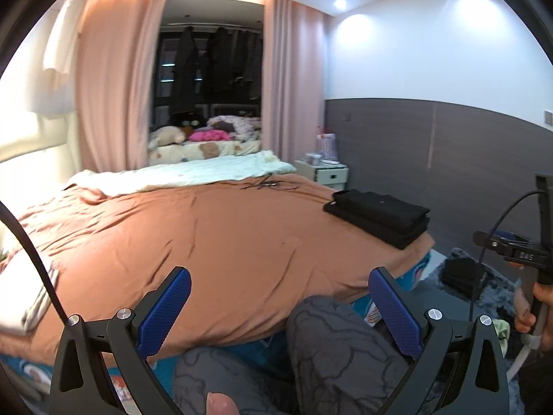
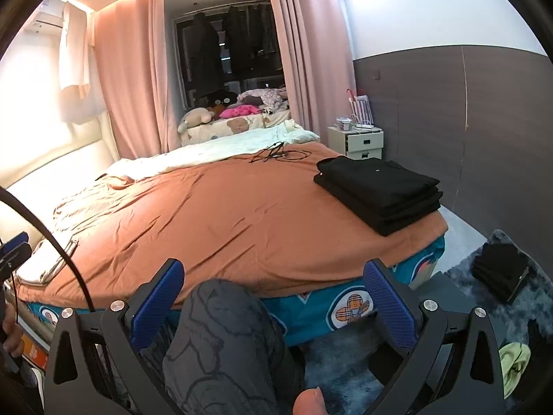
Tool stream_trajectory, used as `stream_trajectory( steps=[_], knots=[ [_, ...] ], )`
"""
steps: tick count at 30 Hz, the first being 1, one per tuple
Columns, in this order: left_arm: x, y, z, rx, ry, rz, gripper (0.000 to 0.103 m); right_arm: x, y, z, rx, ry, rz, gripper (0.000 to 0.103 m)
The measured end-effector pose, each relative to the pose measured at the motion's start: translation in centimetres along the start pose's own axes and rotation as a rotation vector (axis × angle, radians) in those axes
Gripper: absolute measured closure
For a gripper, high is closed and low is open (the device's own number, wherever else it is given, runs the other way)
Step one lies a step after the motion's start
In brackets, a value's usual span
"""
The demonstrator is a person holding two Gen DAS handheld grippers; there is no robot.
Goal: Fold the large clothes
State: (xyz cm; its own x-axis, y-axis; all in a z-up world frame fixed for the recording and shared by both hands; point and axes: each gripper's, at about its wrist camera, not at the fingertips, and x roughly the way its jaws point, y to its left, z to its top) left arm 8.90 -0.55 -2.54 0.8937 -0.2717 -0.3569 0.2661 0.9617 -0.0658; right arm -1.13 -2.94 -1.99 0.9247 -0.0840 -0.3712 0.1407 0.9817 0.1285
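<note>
On rust sheet (image 2: 221, 214), flat black folded stack (image 2: 380, 193)

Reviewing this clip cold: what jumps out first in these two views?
The wide rust-orange bedspread fills the middle of both views, with a neat stack of folded black clothes on its right corner. Both the left gripper and the right gripper hang open and empty over a knee in grey patterned trousers.

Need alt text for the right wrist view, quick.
The open right gripper holds nothing, pointing over a bed with an orange cover. A stack of folded black clothes sits at the bed's right edge; another dark pile lies on the floor rug.
</note>
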Motion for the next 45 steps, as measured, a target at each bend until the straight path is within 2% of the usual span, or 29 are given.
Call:
stream_trajectory(
  steps=[4,10,30,45],
  knots=[
    [-1.0,-0.2,-1.5,-0.007,-0.027,0.035,0.000,-0.1,-0.2,-0.8,0.008,-0.014,-0.005,0.000],
    [-1.7,0.2,-2.6,-0.035,-0.027,0.025,0.000,-0.9,0.5,-1.8,-0.010,-0.069,-0.022,0.000],
    [-3.0,0.0,-2.9,-0.034,-0.065,0.048,0.000,0.0,1.5,-2.6,-0.049,-0.053,-0.023,0.000],
    [-3.6,1.1,-2.9,-0.071,-0.069,0.051,0.000,0.1,0.3,-2.6,-0.045,-0.051,-0.016,0.000]
  ],
)
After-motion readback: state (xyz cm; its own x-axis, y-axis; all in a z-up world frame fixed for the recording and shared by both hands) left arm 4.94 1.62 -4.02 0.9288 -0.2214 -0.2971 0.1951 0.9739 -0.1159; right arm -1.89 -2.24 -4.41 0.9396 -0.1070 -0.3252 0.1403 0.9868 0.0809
